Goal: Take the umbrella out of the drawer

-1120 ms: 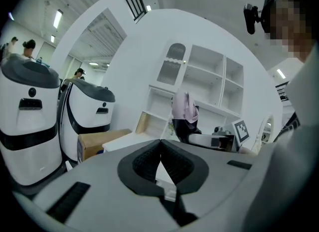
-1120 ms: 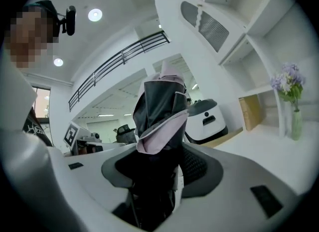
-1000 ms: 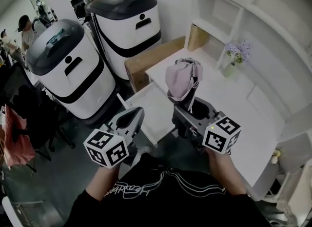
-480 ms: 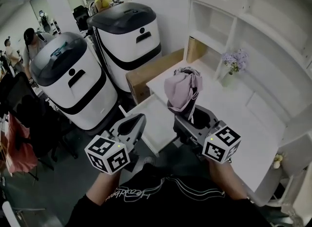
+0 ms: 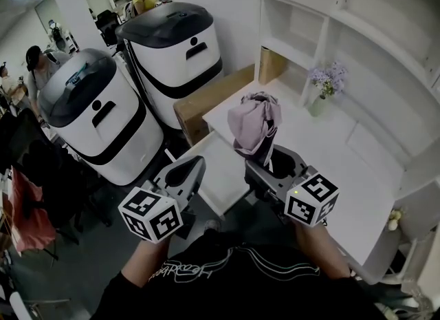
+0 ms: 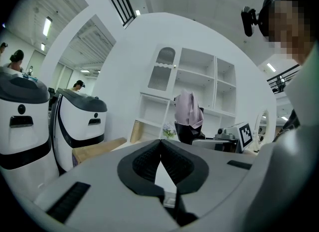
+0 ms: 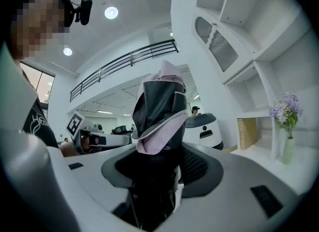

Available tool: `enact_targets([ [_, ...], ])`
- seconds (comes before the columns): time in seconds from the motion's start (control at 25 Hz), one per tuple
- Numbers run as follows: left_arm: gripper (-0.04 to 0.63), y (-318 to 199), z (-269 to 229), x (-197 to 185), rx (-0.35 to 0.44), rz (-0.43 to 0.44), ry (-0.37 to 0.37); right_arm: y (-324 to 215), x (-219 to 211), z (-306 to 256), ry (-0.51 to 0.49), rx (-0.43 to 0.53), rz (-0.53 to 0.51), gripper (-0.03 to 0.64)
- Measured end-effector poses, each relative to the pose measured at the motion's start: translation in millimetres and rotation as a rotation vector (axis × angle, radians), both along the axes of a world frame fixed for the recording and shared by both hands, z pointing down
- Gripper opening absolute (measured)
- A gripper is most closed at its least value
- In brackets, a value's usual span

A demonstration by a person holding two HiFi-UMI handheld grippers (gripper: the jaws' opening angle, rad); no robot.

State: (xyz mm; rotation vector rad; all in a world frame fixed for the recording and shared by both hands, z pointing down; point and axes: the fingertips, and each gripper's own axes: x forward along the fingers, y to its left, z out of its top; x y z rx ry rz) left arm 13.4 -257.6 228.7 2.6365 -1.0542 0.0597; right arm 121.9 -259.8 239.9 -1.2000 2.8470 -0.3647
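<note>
A folded pink and black umbrella (image 5: 253, 124) stands upright in my right gripper (image 5: 267, 160), which is shut on its lower end above the near edge of the white table (image 5: 344, 174). In the right gripper view the umbrella (image 7: 160, 110) rises straight out of the gripper (image 7: 162, 158), its handle hidden between the jaws. The white drawer (image 5: 221, 167) stands pulled out below, between both grippers. My left gripper (image 5: 184, 174) hangs to the left of the drawer, shut and holding nothing. In its own view, the left gripper (image 6: 160, 142) has its tips meeting, with the umbrella (image 6: 188, 117) beyond.
Two large white and black machines (image 5: 93, 115) (image 5: 175, 50) stand left of the table, with a cardboard box (image 5: 213, 95) against them. A vase of purple flowers (image 5: 322, 86) sits by the white shelf unit (image 5: 357, 43). People stand at the far left.
Almost nothing: the right gripper keeps the umbrella upright in about the same place, the left gripper stays shut beside the drawer. The head camera has shifted slightly.
</note>
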Motion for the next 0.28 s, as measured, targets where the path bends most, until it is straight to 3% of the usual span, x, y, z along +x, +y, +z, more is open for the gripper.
enact_targets([
  [0.28,0.02,-2.9,1.6,2.4,0.004,0.009,-0.004,-4.0,1.0,5.4,0.003,-0.007,0.007,0.224],
])
